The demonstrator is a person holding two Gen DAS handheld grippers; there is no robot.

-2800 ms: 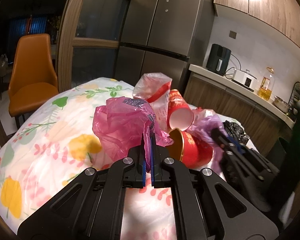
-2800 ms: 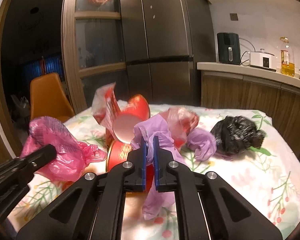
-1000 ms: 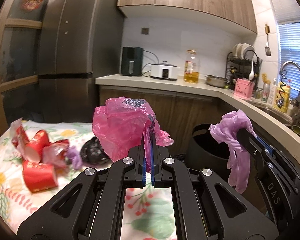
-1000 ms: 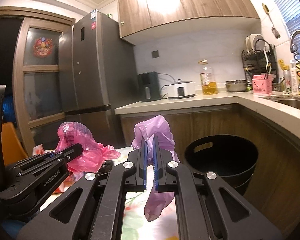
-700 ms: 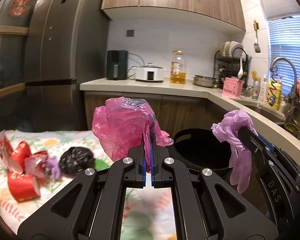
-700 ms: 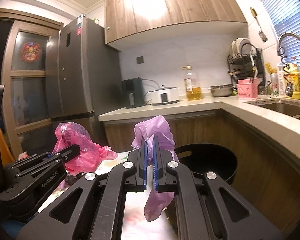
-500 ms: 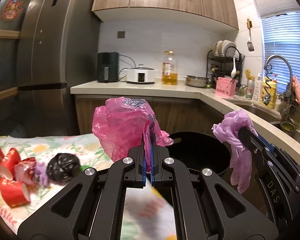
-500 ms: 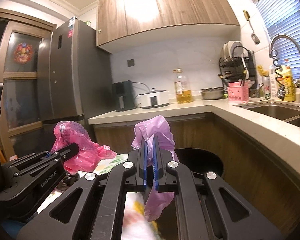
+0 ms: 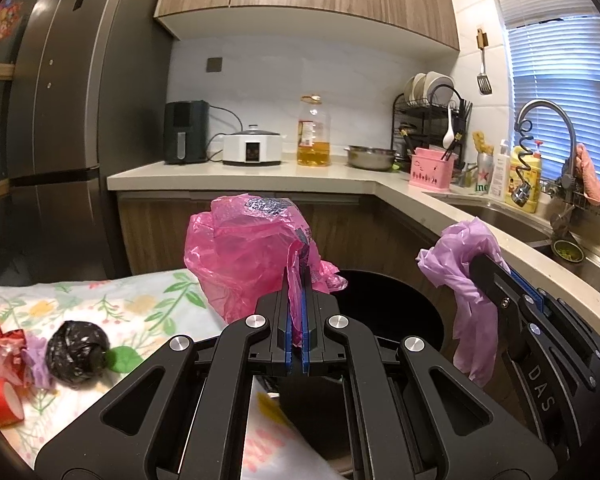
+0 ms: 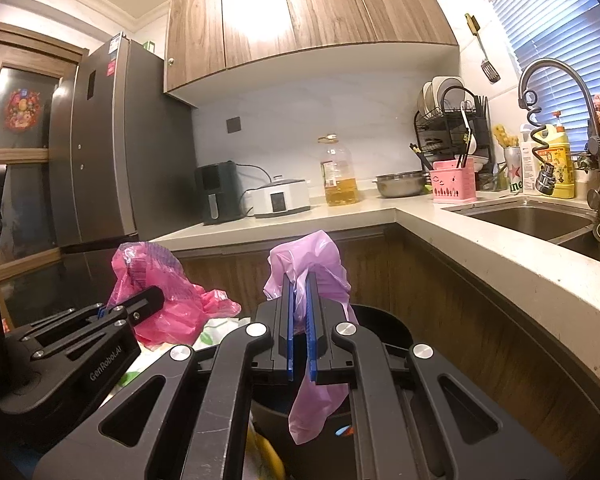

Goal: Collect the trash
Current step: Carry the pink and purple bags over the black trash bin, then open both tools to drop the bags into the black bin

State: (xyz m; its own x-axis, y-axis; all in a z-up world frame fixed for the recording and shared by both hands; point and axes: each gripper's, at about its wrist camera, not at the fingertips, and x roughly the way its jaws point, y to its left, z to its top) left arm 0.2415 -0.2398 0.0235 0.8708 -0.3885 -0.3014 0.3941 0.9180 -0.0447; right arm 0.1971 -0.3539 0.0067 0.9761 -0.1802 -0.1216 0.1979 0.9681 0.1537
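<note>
My left gripper (image 9: 296, 280) is shut on a crumpled pink plastic bag (image 9: 240, 252) and holds it in the air at the near rim of a black trash bin (image 9: 396, 312). My right gripper (image 10: 299, 284) is shut on a crumpled purple plastic bag (image 10: 312, 264) whose tail hangs down over the same bin (image 10: 384, 328). In the left wrist view the right gripper (image 9: 488, 264) with the purple bag (image 9: 460, 264) is at the right, over the bin. In the right wrist view the left gripper (image 10: 148, 300) with the pink bag (image 10: 160, 296) is at the left.
On the floral tablecloth (image 9: 148, 304) at the left lie a black bag ball (image 9: 76, 352), a small purple scrap (image 9: 36, 364) and red paper cups (image 9: 0, 396). A fridge (image 9: 72, 120) stands behind. The L-shaped counter (image 10: 500, 256) with sink (image 10: 532, 220) runs along the right.
Both grippers have swung right from the trash pile on the table toward the black bin, each still carrying its bag. The bin now lies directly beneath them.
</note>
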